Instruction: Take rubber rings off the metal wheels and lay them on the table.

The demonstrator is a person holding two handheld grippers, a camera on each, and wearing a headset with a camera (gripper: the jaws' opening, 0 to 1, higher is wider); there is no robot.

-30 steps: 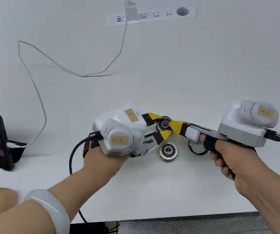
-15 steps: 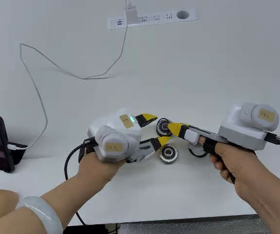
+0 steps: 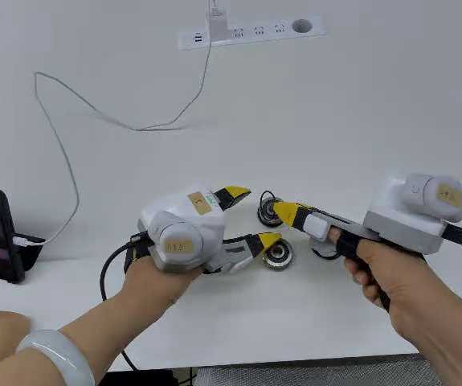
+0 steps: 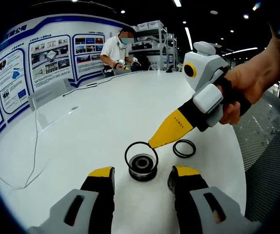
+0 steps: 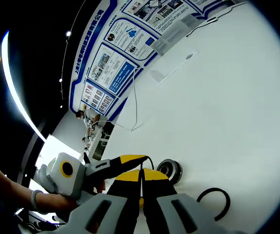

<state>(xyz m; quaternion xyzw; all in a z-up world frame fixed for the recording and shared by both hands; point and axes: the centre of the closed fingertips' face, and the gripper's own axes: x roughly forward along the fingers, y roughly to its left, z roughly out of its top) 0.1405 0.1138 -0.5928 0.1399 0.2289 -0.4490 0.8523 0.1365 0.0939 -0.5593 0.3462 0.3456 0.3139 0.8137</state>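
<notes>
Pinching rubber ring (image 4: 125,156) — right gripper (image 3: 281,211) fingers closed; left gripper (image 3: 256,215) fingers wide.

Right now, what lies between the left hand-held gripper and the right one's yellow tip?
A metal wheel with its rubber ring partly raised off it, seen in the left gripper view.

Head overhead, gripper views low, likely sharing wheel (image 4: 143,165)

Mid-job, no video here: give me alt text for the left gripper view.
The right tool, shut, pinches a thin black rubber ring tilted up over a round metal wheel on the white table. The left tool, open, faces that wheel; another black ring lies flat beyond it.
</notes>
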